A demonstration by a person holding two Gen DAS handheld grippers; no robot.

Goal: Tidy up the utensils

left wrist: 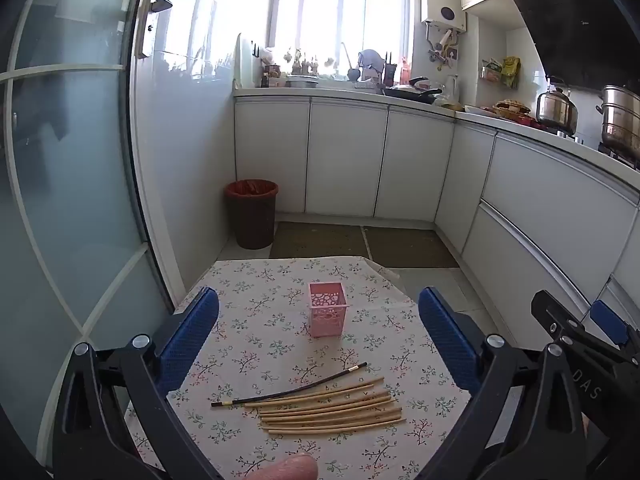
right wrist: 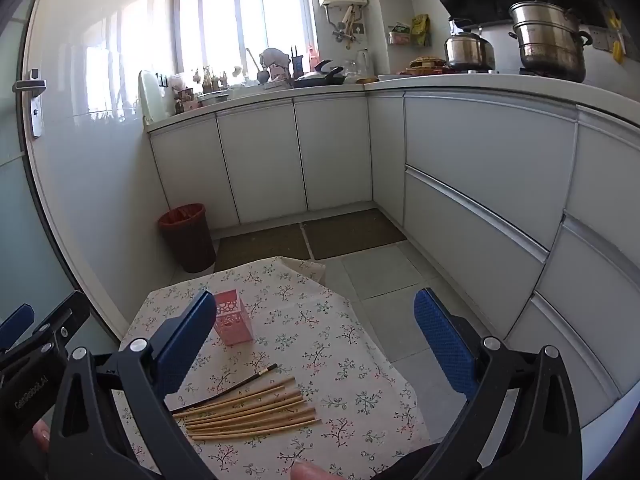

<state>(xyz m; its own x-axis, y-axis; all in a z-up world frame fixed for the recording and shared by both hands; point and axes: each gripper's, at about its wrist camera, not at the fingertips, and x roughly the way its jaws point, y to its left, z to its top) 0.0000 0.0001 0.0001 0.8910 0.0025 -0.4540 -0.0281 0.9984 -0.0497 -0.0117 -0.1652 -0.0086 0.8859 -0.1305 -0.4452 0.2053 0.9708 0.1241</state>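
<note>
One pink holder point(left wrist: 327, 309) stands at the frame's center on the table point(left wrist: 256, 344). Below it lie seven light bamboo chopsticks point(left wrist: 332, 412) and one dark chopstick point(left wrist: 288, 388). Further back: one lined bin point(left wrist: 251, 213) at center left, one kettle point(left wrist: 556, 108) and one steel pot point(left wrist: 620, 122) at upper right.

Left claw point(left wrist: 319, 334) and right claw point(right wrist: 315, 336) gape wide (both empty)
</note>
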